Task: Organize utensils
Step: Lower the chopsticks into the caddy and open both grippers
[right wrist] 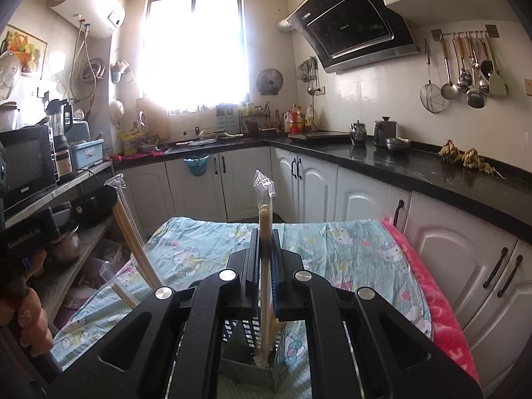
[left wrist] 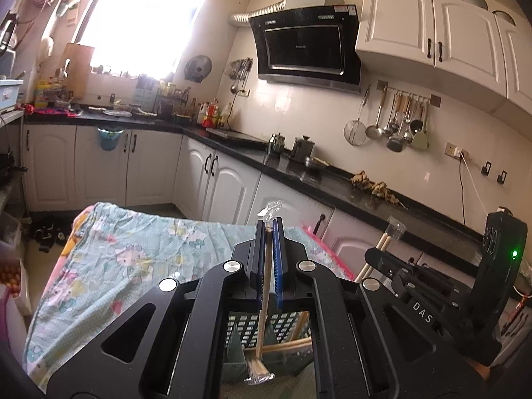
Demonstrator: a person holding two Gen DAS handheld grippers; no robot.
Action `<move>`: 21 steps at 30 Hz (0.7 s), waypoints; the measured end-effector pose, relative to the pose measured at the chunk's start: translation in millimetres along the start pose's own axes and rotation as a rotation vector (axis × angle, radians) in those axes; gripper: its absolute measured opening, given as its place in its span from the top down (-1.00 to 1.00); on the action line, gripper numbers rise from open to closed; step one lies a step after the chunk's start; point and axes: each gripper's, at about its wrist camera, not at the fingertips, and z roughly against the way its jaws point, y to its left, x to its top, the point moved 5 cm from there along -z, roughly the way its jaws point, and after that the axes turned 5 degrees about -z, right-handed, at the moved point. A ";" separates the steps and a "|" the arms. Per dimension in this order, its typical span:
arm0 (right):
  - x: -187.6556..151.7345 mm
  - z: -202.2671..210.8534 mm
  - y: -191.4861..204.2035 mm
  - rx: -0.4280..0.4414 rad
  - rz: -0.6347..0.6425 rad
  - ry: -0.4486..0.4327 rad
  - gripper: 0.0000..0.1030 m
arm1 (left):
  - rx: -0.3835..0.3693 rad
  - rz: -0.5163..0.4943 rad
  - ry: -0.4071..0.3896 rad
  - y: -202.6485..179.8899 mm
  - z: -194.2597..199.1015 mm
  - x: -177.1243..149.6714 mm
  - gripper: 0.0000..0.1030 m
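My left gripper (left wrist: 268, 229) is shut on a pair of plastic-wrapped wooden chopsticks (left wrist: 264, 282) that stands upright between its fingers. The pair's lower end reaches down into a grey-green perforated utensil holder (left wrist: 246, 332), where other chopsticks (left wrist: 289, 344) lie slanted. My right gripper (right wrist: 265, 236) is shut on a second wrapped pair (right wrist: 265, 219), also upright, its lower end inside the same holder (right wrist: 242, 345). Each wrist view shows the other tool at its side: the right one (left wrist: 432, 286) with its chopsticks (left wrist: 382, 246), and the left one's chopsticks (right wrist: 129, 229).
The holder stands on a table under a light-blue cartoon-print cloth (right wrist: 349, 249) with a pink blanket (right wrist: 432, 292) along its right edge. A black countertop (right wrist: 415, 166) over white cabinets runs behind and to the right. A shelf with a microwave (right wrist: 26, 163) stands to the left.
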 end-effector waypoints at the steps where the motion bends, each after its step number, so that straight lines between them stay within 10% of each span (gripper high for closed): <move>1: -1.5 -0.5 -0.6 0.000 -0.001 0.004 0.88 | 0.001 -0.001 0.006 -0.1 -1.4 -2.9 0.96; 9: -18.8 -8.7 -2.2 -0.010 -0.015 0.064 0.87 | -0.014 -0.003 0.060 -0.7 -11.1 -19.2 0.96; 15: -26.9 -10.3 -5.2 -0.009 -0.052 0.109 0.51 | -0.023 0.009 0.109 1.7 -15.0 -34.2 0.94; 21: -31.4 -5.3 -10.7 -0.015 -0.077 0.127 0.31 | -0.029 0.032 0.115 5.3 -7.6 -37.0 0.58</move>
